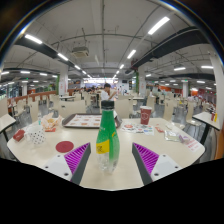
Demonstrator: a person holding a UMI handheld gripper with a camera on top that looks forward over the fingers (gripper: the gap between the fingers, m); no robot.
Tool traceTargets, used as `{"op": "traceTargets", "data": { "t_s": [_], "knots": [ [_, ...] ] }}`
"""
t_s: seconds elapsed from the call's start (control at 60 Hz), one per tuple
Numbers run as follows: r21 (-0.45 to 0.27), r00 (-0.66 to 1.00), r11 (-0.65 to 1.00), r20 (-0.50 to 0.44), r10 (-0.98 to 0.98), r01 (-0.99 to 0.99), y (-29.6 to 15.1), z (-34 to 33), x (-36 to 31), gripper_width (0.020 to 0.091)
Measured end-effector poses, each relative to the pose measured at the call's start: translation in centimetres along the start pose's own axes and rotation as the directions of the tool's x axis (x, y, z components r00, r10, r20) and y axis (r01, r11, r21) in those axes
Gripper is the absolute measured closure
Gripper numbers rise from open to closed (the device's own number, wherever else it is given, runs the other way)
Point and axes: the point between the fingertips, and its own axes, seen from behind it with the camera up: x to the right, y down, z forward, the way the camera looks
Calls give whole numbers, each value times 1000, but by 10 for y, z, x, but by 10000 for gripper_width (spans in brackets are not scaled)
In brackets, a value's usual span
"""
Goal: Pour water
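While the gripper [108, 168] points at 12 o'clock, its fingers [72, 165] are clamped on a green bottle [107, 140], both purple pads pressing its lower body. Bottle upright, dark cap [107, 104] apparently on, liquid level hard to read.

On the table [160, 172], at 10 o'clock from the bottle, a red disc [65, 146]. Farther at 10, a white patterned cup [36, 134] and something red [18, 133] near the rim. At 11, a tray [83, 121]. At 1 o'clock, a red cup [145, 115], likely the pour target, well apart from the bottle. More small items at 2 o'clock, too small to name. Beyond: a large hall, rows of tables, strip lights.

Risks, as judged:
- Cap looks on; tilting with it on pours nothing.
- Grip sits low; the top-heavy bottle may pivot between the pads when tipped.
- Smooth, soft plastic; squeezing could spurt water, slack grip could slip.
- Narrow cup mouth; a fast tilt overshoots onto the table.
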Motion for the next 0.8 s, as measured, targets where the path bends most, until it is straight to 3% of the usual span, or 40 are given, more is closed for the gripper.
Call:
{"op": "traceTargets", "data": {
  "t_s": [0.1, 0.15, 0.167, 0.2, 0.3, 0.433, 0.55, 0.667, 0.8],
  "knots": [
    [-5, 1000, 1000, -14, -20, 20, 2, 39, -10, 264],
    [-15, 999, 1000, -19, -26, 26, 4, 57, -13, 310],
    [-23, 999, 999, -23, -28, 27, 5, 62, -13, 340],
    [-51, 999, 998, -40, -26, 24, 12, 71, -10, 597],
    [-24, 994, 1000, -112, -13, 10, 8, 80, 0, 625],
    [-32, 996, 999, -89, -24, 21, 8, 81, -8, 708],
    [-56, 993, 995, -87, -82, 78, 8, 84, -12, 726],
    [-78, 967, 972, -115, -228, 220, -9, 80, -25, 726],
    [-73, 813, 822, -123, -569, 564, -53, 76, -67, 726]
  ]
}}
